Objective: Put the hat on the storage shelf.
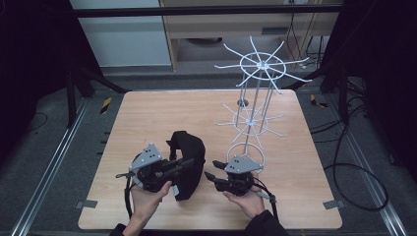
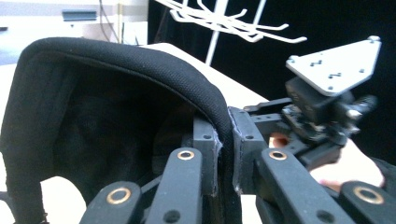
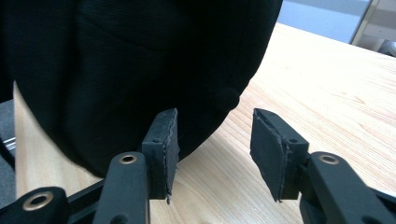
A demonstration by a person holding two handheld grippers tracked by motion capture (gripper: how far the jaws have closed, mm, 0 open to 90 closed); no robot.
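I have the black cap (image 1: 187, 162) lifted just off the table (image 1: 147, 118), its brim edge pinched tight in my left gripper's (image 1: 189, 162) fingers (image 2: 205, 140). My right gripper's (image 1: 210, 169) fingers (image 3: 161, 140) stand open with nothing between them, just beside the cap's crown. To do this well I keep the left pinch firm and bring the right fingers onto the fabric before carrying it toward the white hook rack (image 1: 255, 88) beyond them.

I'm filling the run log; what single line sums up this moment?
left claw: shut on black cap brim | right claw: open, holding nothing, beside cap | white hook rack: bare | table
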